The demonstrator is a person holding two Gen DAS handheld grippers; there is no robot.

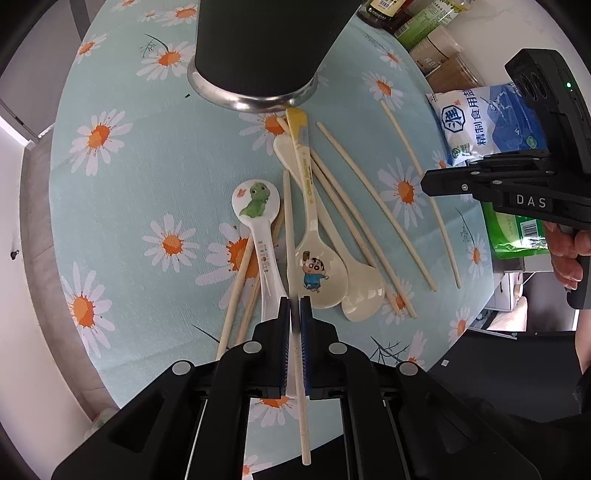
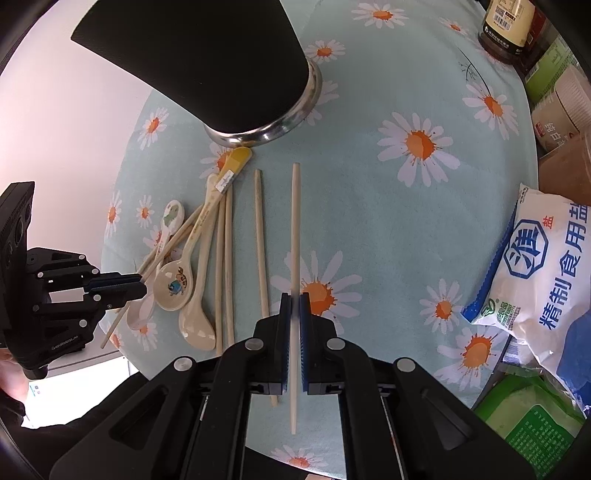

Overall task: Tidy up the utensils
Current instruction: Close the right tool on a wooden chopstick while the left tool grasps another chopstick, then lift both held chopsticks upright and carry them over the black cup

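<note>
My left gripper points down over the utensil pile, shut on a wooden chopstick that runs between its blue pads. Beside it lie a dinosaur spoon, a cartoon-boy spoon, a plain cream spoon and several loose chopsticks. My right gripper is shut on another chopstick, held a little above the cloth to the right of the pile. A black utensil holder with a steel base stands at the far side.
The round table wears a light blue daisy cloth. Along its right edge lie a salt bag, a green packet, paper cups and a dark sauce bottle. One loose chopstick lies left of my right gripper.
</note>
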